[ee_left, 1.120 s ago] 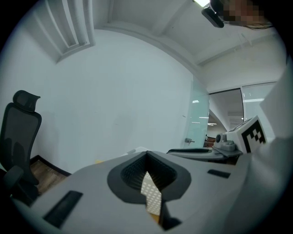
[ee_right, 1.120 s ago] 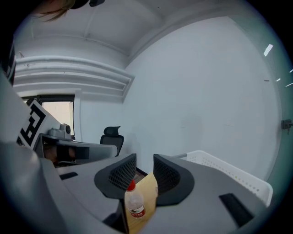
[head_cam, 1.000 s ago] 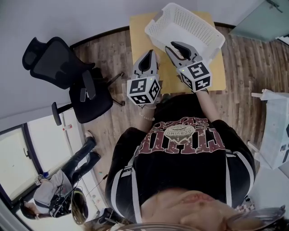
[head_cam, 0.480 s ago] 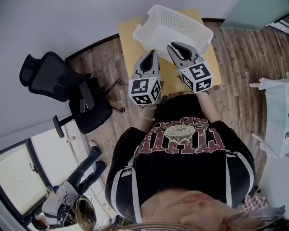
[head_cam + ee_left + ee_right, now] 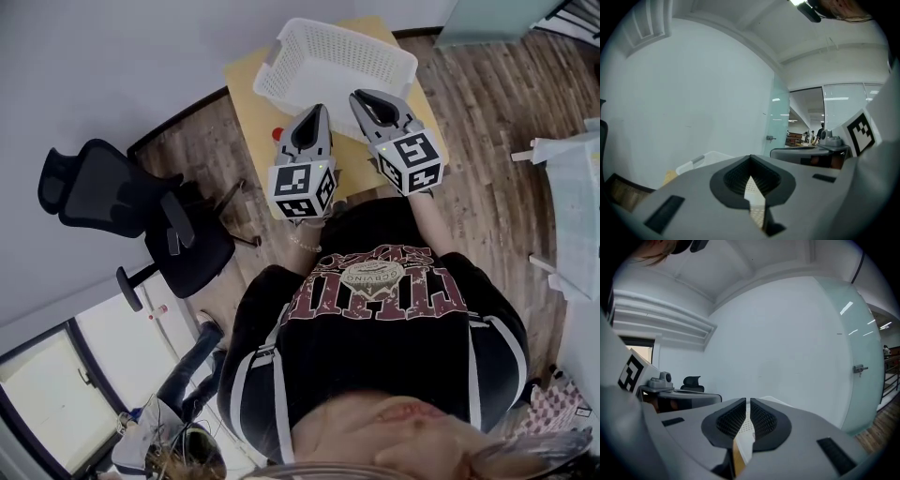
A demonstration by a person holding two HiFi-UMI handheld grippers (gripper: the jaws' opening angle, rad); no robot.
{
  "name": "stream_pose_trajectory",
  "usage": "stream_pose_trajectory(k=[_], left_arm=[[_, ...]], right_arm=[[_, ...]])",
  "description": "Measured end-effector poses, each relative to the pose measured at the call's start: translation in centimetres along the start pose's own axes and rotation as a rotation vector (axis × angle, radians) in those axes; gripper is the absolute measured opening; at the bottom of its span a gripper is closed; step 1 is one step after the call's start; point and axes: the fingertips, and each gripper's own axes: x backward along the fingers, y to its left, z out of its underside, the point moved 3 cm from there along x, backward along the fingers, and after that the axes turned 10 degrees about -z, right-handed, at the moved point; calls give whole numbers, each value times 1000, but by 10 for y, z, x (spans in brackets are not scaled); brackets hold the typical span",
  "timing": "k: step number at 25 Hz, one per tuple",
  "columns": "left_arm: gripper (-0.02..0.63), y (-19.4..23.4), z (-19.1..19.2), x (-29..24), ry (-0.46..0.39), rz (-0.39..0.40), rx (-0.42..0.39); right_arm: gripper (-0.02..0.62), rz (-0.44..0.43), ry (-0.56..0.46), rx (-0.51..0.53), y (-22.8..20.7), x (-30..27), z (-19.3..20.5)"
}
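Note:
I hold both grippers up in front of a black T-shirt, pointing at a small wooden table point(image 5: 242, 89). A white mesh basket point(image 5: 281, 70) stands on it. My left gripper point(image 5: 316, 112) is shut with nothing in it, and its jaws meet at the tips point(image 5: 750, 161). The basket point(image 5: 701, 159) shows low to its left. My right gripper point(image 5: 367, 97) hangs over the basket's near rim. Its jaws point(image 5: 747, 404) stand almost together with only a thin slit between them, holding nothing. A red-capped bottle point(image 5: 277, 134) stands on the table just left of the left gripper.
A black office chair point(image 5: 141, 216) stands on the wood floor left of the table, near the white wall. Frosted glass doors point(image 5: 862, 366) lie to the right. A second table with a cloth point(image 5: 577, 216) is at the far right. A person stands at the bottom left point(image 5: 178, 422).
Both grippers swung right across the wall toward the glass doors. The right jaws narrowed to a slit, and the bottle left that view. In the head view the table slid left, baring the bottle.

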Motion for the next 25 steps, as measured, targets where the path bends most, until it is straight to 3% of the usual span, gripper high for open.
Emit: stream_pose_trajectory(k=[14,25], left_arm=[[41,-35,-2,-13,9,95,-32],[41,-45,-1,-14,9,106,-49]], right_arm=[[21,72,4,-14,-17,26,4],[17,55,18,-20,-18,30,8]])
